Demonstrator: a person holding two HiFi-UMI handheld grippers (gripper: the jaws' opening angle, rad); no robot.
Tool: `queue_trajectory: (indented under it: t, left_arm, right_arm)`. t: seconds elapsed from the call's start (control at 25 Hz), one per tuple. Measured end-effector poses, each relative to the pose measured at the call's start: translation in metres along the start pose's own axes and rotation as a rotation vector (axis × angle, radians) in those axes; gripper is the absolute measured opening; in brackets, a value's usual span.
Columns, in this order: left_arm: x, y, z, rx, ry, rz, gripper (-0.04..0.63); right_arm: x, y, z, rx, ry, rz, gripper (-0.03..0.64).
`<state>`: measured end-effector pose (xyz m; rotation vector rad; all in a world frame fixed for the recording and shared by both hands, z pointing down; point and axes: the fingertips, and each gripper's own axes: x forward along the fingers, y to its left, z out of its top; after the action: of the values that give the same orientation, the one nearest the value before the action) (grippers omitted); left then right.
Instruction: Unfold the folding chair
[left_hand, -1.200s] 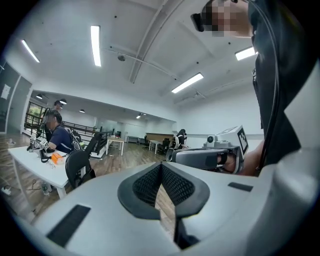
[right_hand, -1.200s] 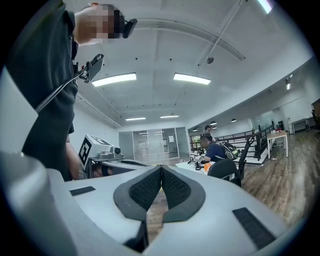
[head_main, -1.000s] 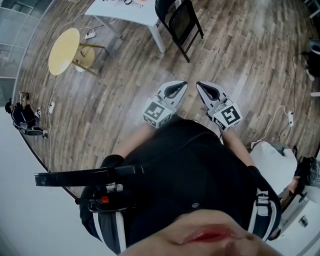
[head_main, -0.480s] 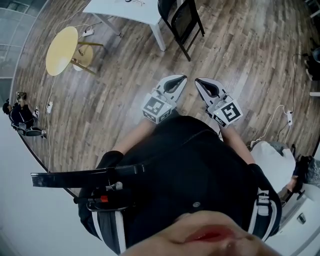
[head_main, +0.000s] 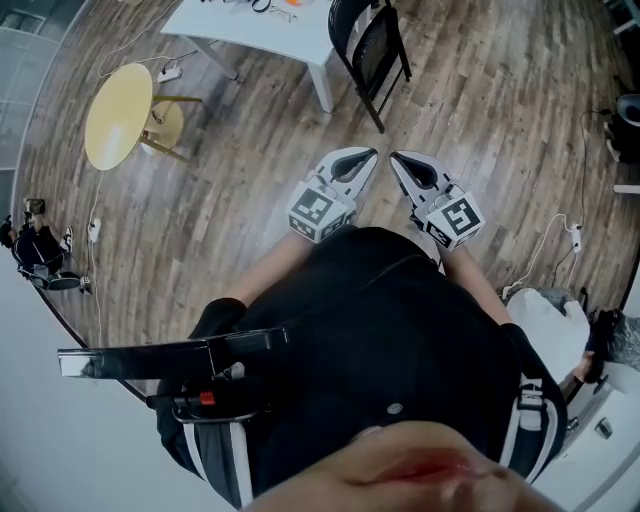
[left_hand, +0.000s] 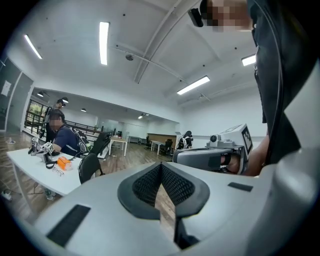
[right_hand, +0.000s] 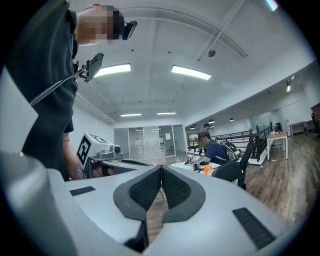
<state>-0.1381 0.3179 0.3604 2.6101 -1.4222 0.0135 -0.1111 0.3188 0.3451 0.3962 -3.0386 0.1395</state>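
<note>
You are holding left hand-held gripper (head_main: 370, 153) and right hand-held gripper (head_main: 394, 158) closed, empty, folding chair (head_main: 372, 45) standing ahead beside the white tabletop (head_main: 250, 25), seated person (left_hand: 65, 140) showing only in the gripper views.

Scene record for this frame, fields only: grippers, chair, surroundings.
left gripper: shut, empty
right gripper: shut, empty
black folding chair: stands by the white table, ahead of both grippers, untouched
round yellow side table: on the wood plank floor, left of the white table in the head view
task: not started
</note>
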Motion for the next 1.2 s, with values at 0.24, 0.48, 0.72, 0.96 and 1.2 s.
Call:
queue_trajectory:
  t: [0.24,0.48,0.72,0.96,1.2]
  left_arm:
    - [-0.009,0.059,0.005,0.0,-0.01,0.024,0.005]
    - [-0.014,0.098,0.008,-0.003,-0.003,0.006,0.005]
    - [-0.005,0.123,0.011,-0.008,-0.006,0.023,0.005]
    - [0.022,0.138,0.011,0.0,0.005,0.044,0.005]
    - [0.065,0.15,0.019,0.003,0.019,0.057,0.005]
  right_arm:
    - [0.053,-0.007,0.002,-0.034,0.025,-0.007,0.009]
    - [0.085,-0.019,0.003,-0.022,0.021,-0.049,0.009]
    - [0.098,-0.037,0.002,-0.006,0.024,-0.06,0.009]
    - [0.104,-0.074,0.001,-0.005,0.015,-0.038,0.009]
    - [0.111,-0.123,0.009,-0.002,-0.006,-0.002,0.009]
